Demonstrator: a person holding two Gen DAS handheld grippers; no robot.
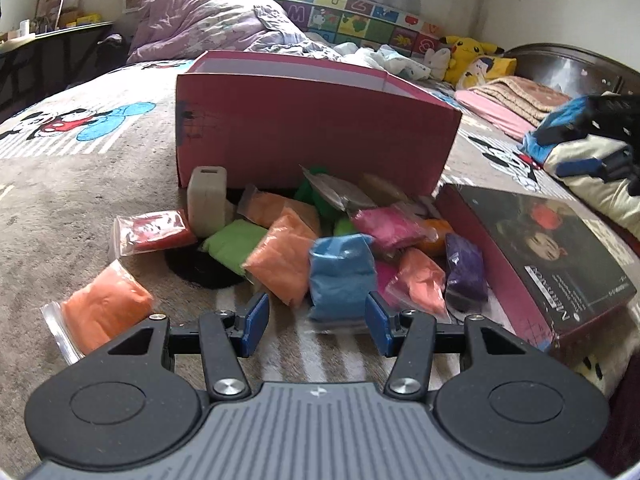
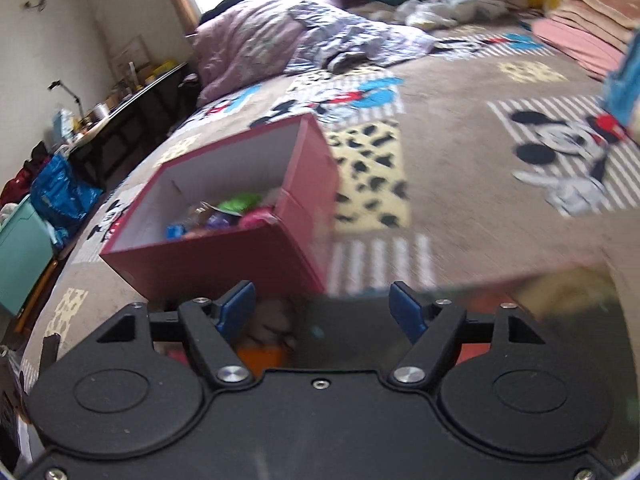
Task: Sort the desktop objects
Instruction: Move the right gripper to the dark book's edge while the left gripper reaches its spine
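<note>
Left gripper [image 1: 316,320] is sitting low over the cartoon-print bedspread [image 1: 80,184], its blue-padded fingers [image 1: 256,316] spread wide and holding nothing. The blue clay packet in clear plastic [image 1: 340,276] is lying just ahead of the gap, toward 1 o'clock, its near end between the two pad tips; contact with either pad cannot be told.

The rest of the pile of clay packets is fanning out from 11 to 2 o'clock: an orange packet [image 1: 104,312] at 9 o'clock well left of the fingers, a red packet [image 1: 154,232] at 11, a lime-green packet [image 1: 234,246] and a second orange packet [image 1: 280,260] at 12, a pink packet [image 1: 384,226] and a purple packet [image 1: 466,264] toward 2. A small pale grey rectangular block [image 1: 206,204] is standing upright behind the green one.

The open-topped pink cardboard box [image 1: 316,128] is standing at 12 o'clock beyond the pile. A dark-covered flat lid or book with pink edging [image 1: 536,256] is lying at 3 o'clock.

Right gripper [image 2: 322,306] is hovering above the scene, fingers likewise spread wide, nothing between them. In the blurred right wrist view the pink box [image 2: 224,256] is showing at 11 o'clock, with several coloured packets [image 2: 236,210] lying inside it.
</note>
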